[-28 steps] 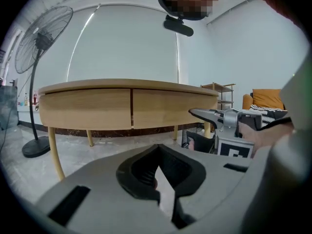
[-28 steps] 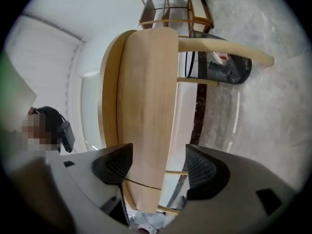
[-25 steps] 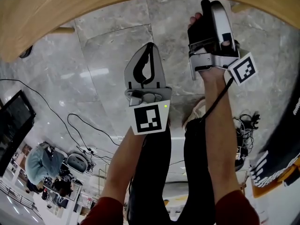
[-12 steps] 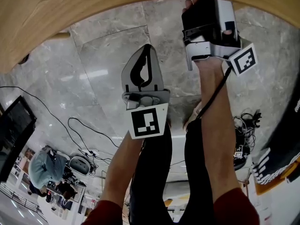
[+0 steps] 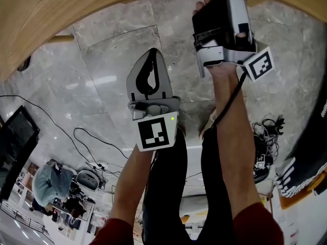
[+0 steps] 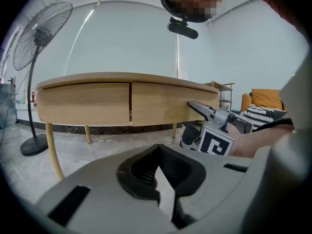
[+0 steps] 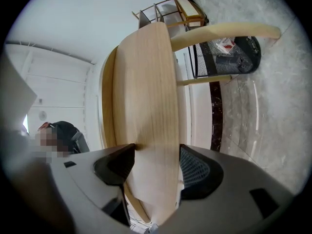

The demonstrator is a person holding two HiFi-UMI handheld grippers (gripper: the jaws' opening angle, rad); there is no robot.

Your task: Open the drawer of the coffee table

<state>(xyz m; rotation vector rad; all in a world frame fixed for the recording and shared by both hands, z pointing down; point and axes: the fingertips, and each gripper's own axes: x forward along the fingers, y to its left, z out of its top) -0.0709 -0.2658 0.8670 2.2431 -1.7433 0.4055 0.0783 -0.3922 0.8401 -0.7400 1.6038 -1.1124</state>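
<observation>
Right gripper (image 7: 156, 167) reaching up to the far oval light-wood coffee table (image 5: 46, 19), jaws just closing, clamping its pale wooden right-hand drawer front (image 7: 146, 82), drawer sitting flush, left gripper (image 5: 152, 55) hovering nearer over grey marble floor (image 5: 107, 80), jaws together, holding nothing.

Grey marble floor (image 5: 102, 70) with black cables (image 5: 266, 137) lying on it and a monitor (image 5: 13, 137) at its left edge. A pedestal fan (image 6: 34, 43) stands on the floor at left, before a pale wall (image 6: 126, 38) with dark skirting (image 6: 112, 129). At right are a small rack (image 6: 222, 88), an orange seat (image 6: 265, 97) and a striped cushion (image 6: 253, 115).
</observation>
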